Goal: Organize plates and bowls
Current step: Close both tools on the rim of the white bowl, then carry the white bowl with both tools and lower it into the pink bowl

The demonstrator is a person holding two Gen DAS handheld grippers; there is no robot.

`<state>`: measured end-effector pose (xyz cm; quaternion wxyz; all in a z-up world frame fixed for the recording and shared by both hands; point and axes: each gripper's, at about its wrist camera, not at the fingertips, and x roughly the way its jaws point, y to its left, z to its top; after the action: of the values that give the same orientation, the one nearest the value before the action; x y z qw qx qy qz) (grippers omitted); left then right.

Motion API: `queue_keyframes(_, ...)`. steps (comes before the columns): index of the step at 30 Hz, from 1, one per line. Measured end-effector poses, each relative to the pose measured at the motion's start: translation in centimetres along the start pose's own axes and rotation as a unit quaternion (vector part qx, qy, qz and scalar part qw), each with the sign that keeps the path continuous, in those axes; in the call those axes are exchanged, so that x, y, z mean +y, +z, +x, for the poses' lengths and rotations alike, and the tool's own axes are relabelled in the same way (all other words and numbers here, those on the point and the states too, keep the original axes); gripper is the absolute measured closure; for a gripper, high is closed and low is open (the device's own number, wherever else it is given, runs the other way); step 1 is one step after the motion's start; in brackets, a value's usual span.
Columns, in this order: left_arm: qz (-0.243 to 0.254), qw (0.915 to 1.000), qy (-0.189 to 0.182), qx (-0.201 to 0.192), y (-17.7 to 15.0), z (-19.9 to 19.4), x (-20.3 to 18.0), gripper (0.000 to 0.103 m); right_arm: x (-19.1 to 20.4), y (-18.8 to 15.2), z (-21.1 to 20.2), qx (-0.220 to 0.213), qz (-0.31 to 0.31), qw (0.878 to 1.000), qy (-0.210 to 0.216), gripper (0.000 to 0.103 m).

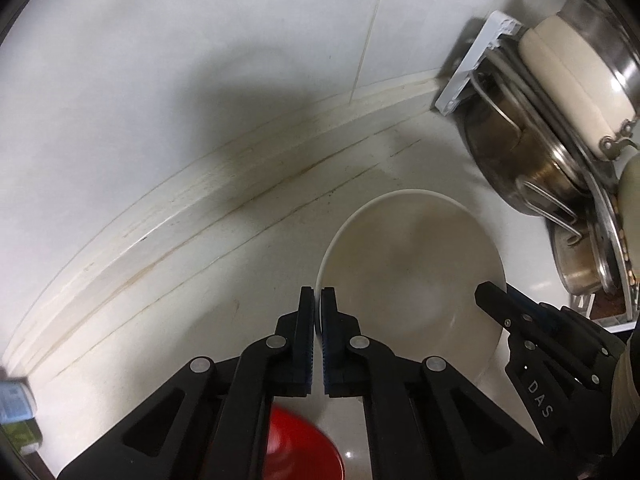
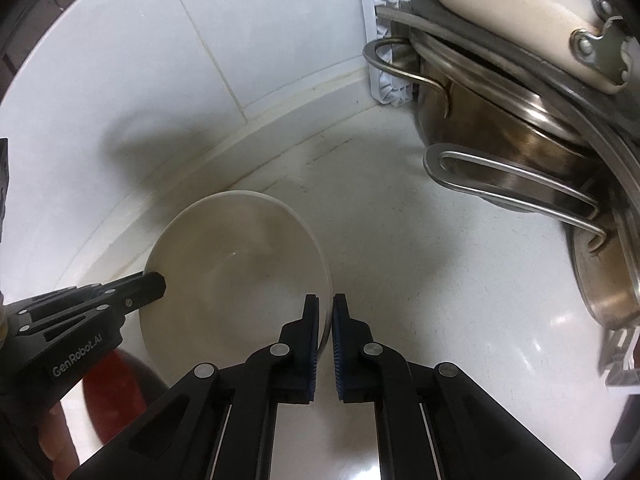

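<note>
Two black claws, left (image 1: 318,300) and right (image 2: 325,306): blue ribbed pads, silver pivot screws (white lettering along their sides).

I see a plain white bowl (image 1: 412,264) on my speckled white counter (image 2: 420,260). Near left, a red bowl (image 1: 304,448); far right, steel pots (image 2: 500,136).

I am seeing a round, off-white ceramic bowl (image 1: 412,276) sitting upright and empty in the lower right-centre of the left wrist frame, its rim pinched at opposite sides. In the right wrist frame it is lying lower left of centre. A glossy red bowl (image 1: 300,446) is showing blurred at the bottom edge, partly hidden.
</note>
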<state>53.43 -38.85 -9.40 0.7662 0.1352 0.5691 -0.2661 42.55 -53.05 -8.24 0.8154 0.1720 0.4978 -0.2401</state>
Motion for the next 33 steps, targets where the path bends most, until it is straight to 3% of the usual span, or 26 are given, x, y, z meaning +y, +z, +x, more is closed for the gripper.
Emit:
queue_keyframes(15, -0.020, 0.9980, 0.004, -0.060, -7.0, -8.6, 0.6, 0.098, 1.8, -4.4, -7.7, -0.054, -0.031, 0.998, 0.010, 0.095)
queue_keyframes(33, -0.016, 0.9974, 0.012, -0.069, -18.5, -15.0, 2.4, 0.097, 4.5, -14.7, -14.2, -0.070, -0.049, 0.996, 0.022, 0.094)
